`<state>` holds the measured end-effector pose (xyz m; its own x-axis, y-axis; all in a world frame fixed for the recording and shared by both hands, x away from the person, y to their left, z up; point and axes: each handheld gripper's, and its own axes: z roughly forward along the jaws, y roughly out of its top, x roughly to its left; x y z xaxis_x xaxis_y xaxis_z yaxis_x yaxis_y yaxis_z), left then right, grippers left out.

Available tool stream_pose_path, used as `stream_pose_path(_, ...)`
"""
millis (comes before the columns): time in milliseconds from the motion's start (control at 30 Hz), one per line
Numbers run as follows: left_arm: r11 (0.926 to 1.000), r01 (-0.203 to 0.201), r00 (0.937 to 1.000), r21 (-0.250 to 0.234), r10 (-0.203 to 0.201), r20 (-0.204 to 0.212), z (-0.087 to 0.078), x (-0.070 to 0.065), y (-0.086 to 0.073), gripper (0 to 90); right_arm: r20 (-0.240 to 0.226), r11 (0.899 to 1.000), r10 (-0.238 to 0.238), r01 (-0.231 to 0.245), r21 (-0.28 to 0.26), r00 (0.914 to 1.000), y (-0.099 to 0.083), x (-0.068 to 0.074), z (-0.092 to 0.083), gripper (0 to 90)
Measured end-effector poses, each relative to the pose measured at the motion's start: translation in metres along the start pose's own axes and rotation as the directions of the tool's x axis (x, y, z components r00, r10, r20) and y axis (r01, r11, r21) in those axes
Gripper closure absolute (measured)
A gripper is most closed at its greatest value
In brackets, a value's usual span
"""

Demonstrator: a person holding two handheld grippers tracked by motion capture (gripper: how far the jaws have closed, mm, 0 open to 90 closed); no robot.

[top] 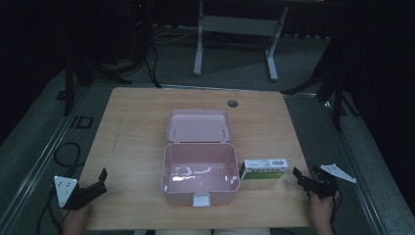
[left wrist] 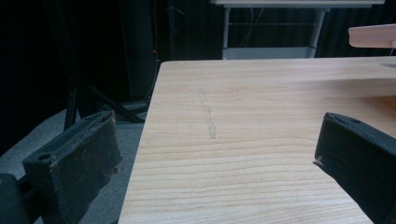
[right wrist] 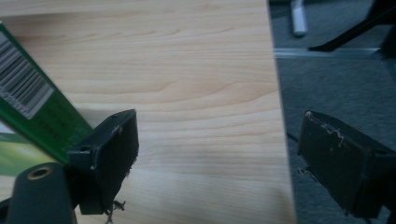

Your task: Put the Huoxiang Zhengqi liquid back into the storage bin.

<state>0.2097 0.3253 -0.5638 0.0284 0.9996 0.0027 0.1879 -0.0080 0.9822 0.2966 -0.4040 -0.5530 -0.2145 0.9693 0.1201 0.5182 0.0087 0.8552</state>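
A: The right tongs (top: 302, 177) stand wide with nothing between them, at the near right corner of the surface (top: 132, 127). The green and white carton (top: 263, 169) lies flat just ahead of them, toward the left tongs' side, next to the pink box (top: 200, 172), whose hinged lid (top: 198, 126) lies open behind it.

B: And the left tongs (top: 96, 182)?

A: Also wide and empty, at the near left edge, well apart from everything. The risk is probably on the right. In the right gripper view one jaw hangs past the surface's edge, over the grey floor (right wrist: 336, 88). A grab from that angle could catch only the carton's corner and push it against the box wall.

B: Would the carton slide?

A: Likely. It looks like light, smooth cardboard with a printed barcode (right wrist: 21, 79), on a smooth pale wood-grain top. The box seems to be glossy moulded plastic with rounded corners and a white latch (top: 201, 199), so it may shift if bumped. The tongs' black pads (right wrist: 112, 154) look worn and frayed, which might weaken the grip.
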Motion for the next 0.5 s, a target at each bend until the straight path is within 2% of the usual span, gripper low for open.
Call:
stream_pose_path(133, 1.0, 0.005, 1.0, 0.007, -0.005, -0.002, 0.0005, 0.0004, 0.0003, 0.4, -0.046, 1.0, 0.0, 0.001, 0.022, 0.9989, 0.0018, -0.0022, 0.0024, 11.2)
stream_pose_path(200, 1.0, 0.005, 1.0, 0.007, -0.005, -0.002, 0.0005, 0.0004, 0.0003, 0.4, -0.038, 1.0, 0.0, 0.001, 0.023, 0.9993, 0.002, -0.002, 0.0025, 11.2)
stream_pose_path(233, 0.9999, 0.006, 1.0, 0.011, -0.006, -0.002, 0.0009, 0.0004, 0.0004, 0.4, -0.042, 1.0, -0.022, 0.023, 0.021, 0.9989, 0.0028, -0.0013, 0.0029, 10.4)
stream_pose_path(300, 0.9999, 0.01, 0.9999, 0.01, -0.01, 0.001, 0.0007, 0.0012, 0.0004, 0.4, -0.067, 0.999, -0.037, 0.039, 0.033, 0.9971, 0.0038, -0.0015, 0.004, 10.4)
stream_pose_path(400, 0.9999, 0.011, 0.9999, 0.009, -0.011, 0.0, 0.0004, 0.0014, 0.0003, 0.4, -0.076, 0.998, -0.055, 0.059, 0.039, 0.9956, 0.0041, -0.0005, 0.0044, 10.5)
stream_pose_path(433, 0.9999, 0.01, 0.9999, 0.008, -0.01, 0.002, 0.0004, 0.0014, 0.0003, 0.4, -0.131, 0.994, -0.088, 0.095, 0.048, 0.9875, 0.0047, -0.0001, 0.0047, 10.4)
stream_pose_path(467, 0.9999, 0.011, 0.9999, 0.009, -0.011, 0.006, 0.0005, 0.0016, 0.0004, 0.4, -0.142, 0.993, -0.094, 0.102, 0.057, 0.9854, 0.0043, -0.0005, 0.0052, 10.5)
stream_pose_path(500, 0.9999, 0.012, 0.9999, 0.008, -0.012, 0.006, 0.0004, 0.0017, 0.0003, 0.4, -0.192, 0.992, -0.095, 0.109, 0.066, 0.9767, 0.0044, -0.0017, 0.0059, 10.4)
